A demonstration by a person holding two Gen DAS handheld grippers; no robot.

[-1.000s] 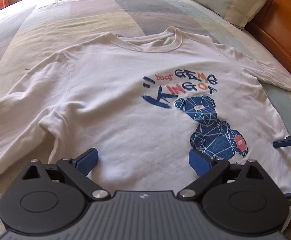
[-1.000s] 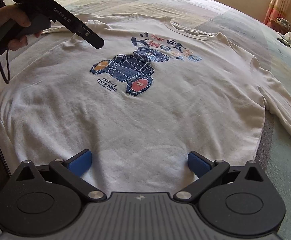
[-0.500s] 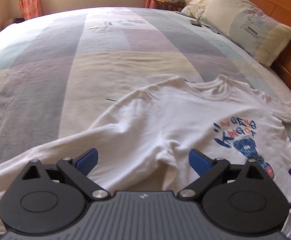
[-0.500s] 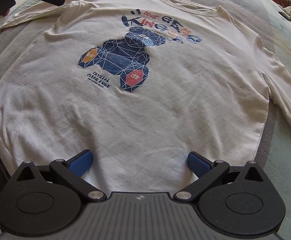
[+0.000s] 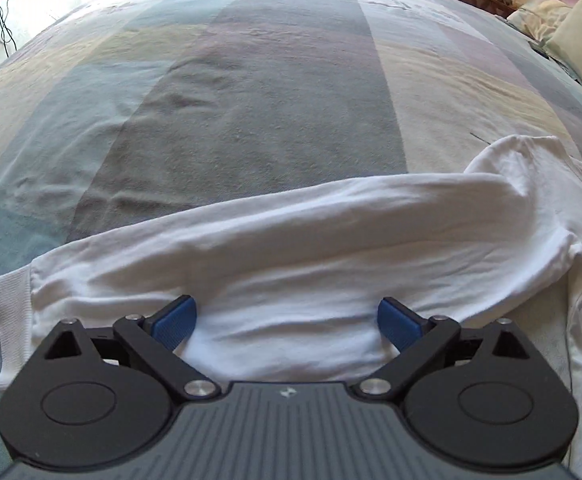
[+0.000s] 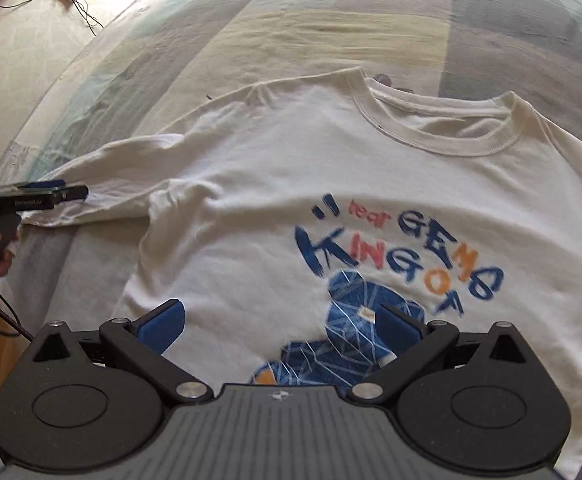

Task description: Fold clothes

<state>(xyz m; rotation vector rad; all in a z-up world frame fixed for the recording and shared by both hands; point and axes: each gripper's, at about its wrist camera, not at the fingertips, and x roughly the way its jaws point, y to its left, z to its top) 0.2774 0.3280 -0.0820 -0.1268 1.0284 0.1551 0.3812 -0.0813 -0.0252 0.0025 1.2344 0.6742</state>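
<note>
The shirt (image 6: 331,184) is a white long-sleeved top with a blue bear print, lying face up and mostly flat on the bed (image 5: 251,80); in the right wrist view it fills the middle and lower frame, its ribbed collar (image 6: 443,128) toward the upper right. It looks like light, soft knit that will drape, crease and drag along the bedspread rather than hold any shape, so a pinch on a double-layer edge seems the surest hold. The sleeve (image 5: 291,240) runs across the middle of the left wrist view, a little rumpled, with its ribbed cuff (image 5: 11,312) at the lower left; the cuff or the sleeve's near edge seems the natural place to take it for folding inward over the chest. The left gripper (image 5: 287,320) hovers low over the sleeve with its jaws spread wide, grasping nothing. The right gripper (image 6: 281,324) hangs above the print, likewise released and empty. Around the shirt the striped bedspread is bare and slightly wrinkled; pillows (image 5: 571,32) sit at the upper right of the left view, well apart. Nothing lies on the shirt or blocks a fold.
</note>
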